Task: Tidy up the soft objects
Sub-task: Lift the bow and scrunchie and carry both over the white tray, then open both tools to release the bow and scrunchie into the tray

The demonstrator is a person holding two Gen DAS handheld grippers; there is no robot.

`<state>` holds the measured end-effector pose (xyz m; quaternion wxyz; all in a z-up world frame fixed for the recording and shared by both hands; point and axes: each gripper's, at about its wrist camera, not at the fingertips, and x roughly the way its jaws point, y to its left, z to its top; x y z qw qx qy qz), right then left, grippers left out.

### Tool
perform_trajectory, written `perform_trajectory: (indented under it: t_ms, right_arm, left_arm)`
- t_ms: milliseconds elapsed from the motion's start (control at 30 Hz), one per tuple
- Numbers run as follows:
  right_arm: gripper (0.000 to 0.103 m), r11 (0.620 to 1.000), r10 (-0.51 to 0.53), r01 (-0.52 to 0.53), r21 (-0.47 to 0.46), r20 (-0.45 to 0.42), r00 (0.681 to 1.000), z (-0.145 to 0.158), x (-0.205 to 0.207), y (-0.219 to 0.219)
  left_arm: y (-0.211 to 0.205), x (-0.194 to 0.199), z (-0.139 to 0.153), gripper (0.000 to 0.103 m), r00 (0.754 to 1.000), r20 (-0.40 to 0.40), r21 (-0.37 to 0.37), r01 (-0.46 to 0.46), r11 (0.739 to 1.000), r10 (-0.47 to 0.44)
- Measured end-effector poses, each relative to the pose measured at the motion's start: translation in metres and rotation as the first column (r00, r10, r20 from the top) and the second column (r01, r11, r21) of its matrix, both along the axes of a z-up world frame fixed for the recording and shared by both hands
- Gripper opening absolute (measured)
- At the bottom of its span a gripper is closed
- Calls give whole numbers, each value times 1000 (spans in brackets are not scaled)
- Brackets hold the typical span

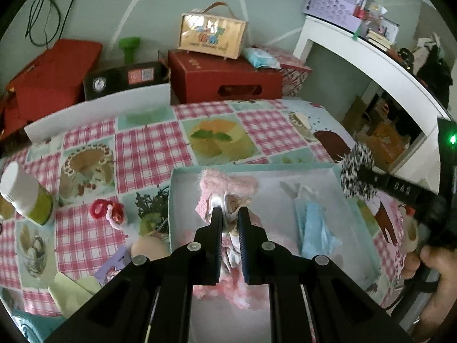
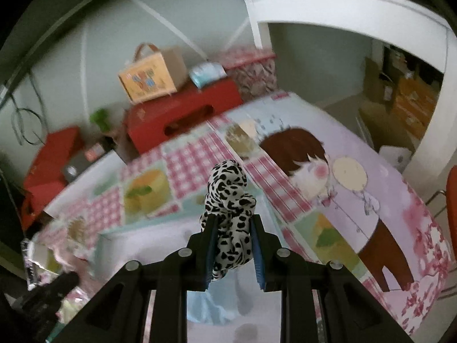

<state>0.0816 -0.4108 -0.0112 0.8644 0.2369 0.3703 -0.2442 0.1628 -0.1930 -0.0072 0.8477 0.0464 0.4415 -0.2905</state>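
Observation:
My left gripper [image 1: 230, 214] is shut on a pink and white patterned cloth item [image 1: 231, 200] over the shallow teal box [image 1: 368, 245] on the table. A fluffy pink piece [image 1: 228, 183] lies just beyond my fingertips inside the box, and a light blue cloth [image 1: 315, 228] lies to its right. My right gripper [image 2: 232, 225] is shut on a black-and-white leopard-print scrunchie [image 2: 228, 208], held above the box's right side; it also shows in the left wrist view [image 1: 354, 171].
The table has a pink checked cloth [image 1: 148, 148]. A white and green bottle [image 1: 25, 194] lies at the left, with a red scrunchie [image 1: 100, 208], a peach ball [image 1: 148, 248] and green paper [image 1: 71, 291] nearby. Red boxes [image 1: 225, 77] stand behind; a white desk [image 1: 357, 45] is at the right.

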Motion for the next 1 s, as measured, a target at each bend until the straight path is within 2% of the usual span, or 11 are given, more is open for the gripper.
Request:
perform_trajectory:
  t_ms: [200,467,633,700,733,767,800,833,900,1000]
  right_arm:
    - [27,999,11,-7,54,-76,997,-23,7,-2]
    - [27,999,18,-13,49,-106,994,-27,9,2]
    - [28,999,21,-16,45,-118,993,-27,13,1]
    - [38,999,14,-10,35,-127,992,-26,14,1]
    - [42,1000,12,-8,29,-129,992,-25,14,1]
    - [51,1000,7,-4,17,-134,991,-24,14,2]
    - [59,1000,4,-3,8,-137,991,-23,15,2]
    - [61,1000,3,-3,0,-140,990,-22,15,3]
    - [62,1000,5,-6,-11,-138,990,-20,14,4]
    - [67,1000,1,-4,-20,-140,990,-17,14,4]
  left_arm:
    - [-3,12,-5,11,999,32,8,-36,999,35]
    - [-9,28,-10,11,996,69,-13,-58,998,59]
    - [-13,36,-20,11,997,32,-14,-68,998,68]
    - [-14,36,-21,13,998,12,-5,-69,998,69]
    - [-15,36,-21,18,998,5,-2,-66,998,66]
    - [-15,35,-20,22,998,2,2,-66,998,66]
    - [-15,34,-19,33,998,2,5,-68,998,68]
    - [-15,33,-17,44,997,2,6,-72,997,72]
    - [-13,32,-14,50,997,-4,8,-77,997,77]
    - [-12,31,-11,66,995,-34,29,-89,996,90]
